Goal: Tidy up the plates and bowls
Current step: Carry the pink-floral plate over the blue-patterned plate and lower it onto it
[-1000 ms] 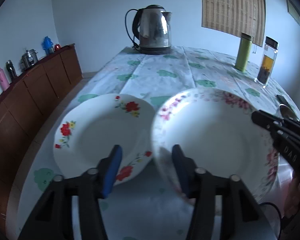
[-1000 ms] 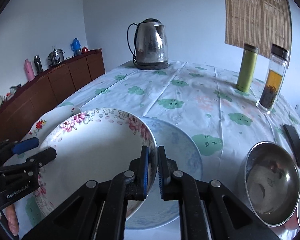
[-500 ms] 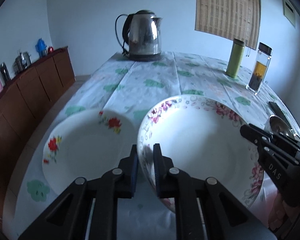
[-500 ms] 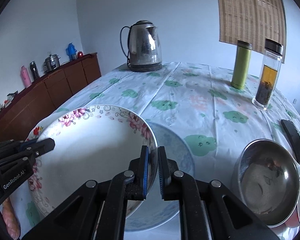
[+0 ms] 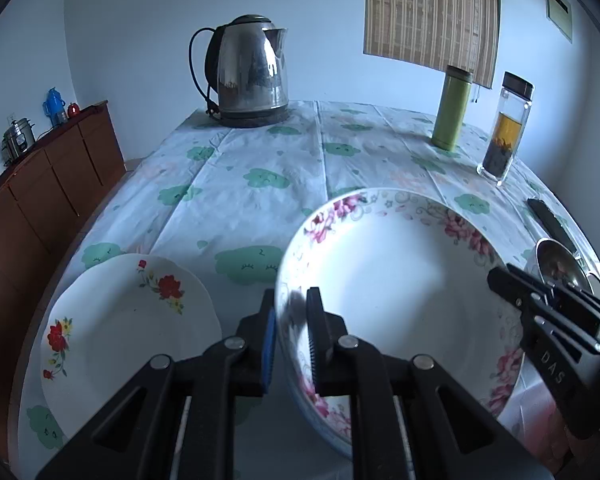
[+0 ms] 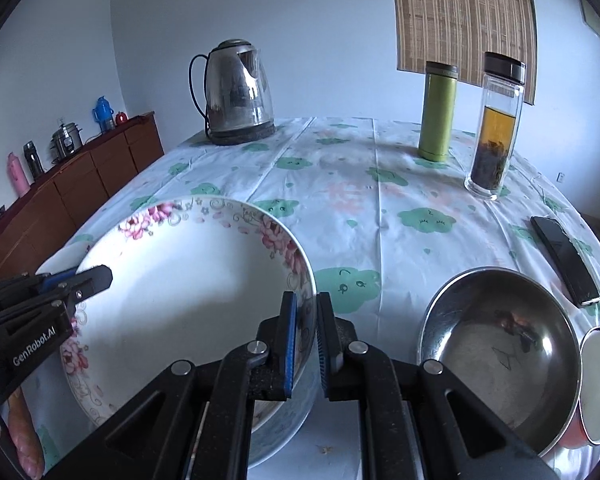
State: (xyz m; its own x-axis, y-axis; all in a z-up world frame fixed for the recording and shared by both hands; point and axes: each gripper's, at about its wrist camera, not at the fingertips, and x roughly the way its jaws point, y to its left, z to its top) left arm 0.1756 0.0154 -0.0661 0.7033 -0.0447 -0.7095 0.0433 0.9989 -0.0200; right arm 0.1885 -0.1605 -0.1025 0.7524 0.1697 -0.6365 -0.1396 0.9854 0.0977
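A steel kettle stands at the far end of the desk with its cloud-print cloth, a green flask and a glass tea bottle at the far right, a black phone lying nearer, and a brown sideboard along the left wall.

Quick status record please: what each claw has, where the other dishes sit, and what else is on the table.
left claw: shut on pink bowl rim, near-left side
right claw: shut on pink bowl rim, right side
red-flower plate: on cloth, left of bowl
steel bowl: on cloth, right of bowl
far end: kettle, green flask, tea jar
phone: right edge
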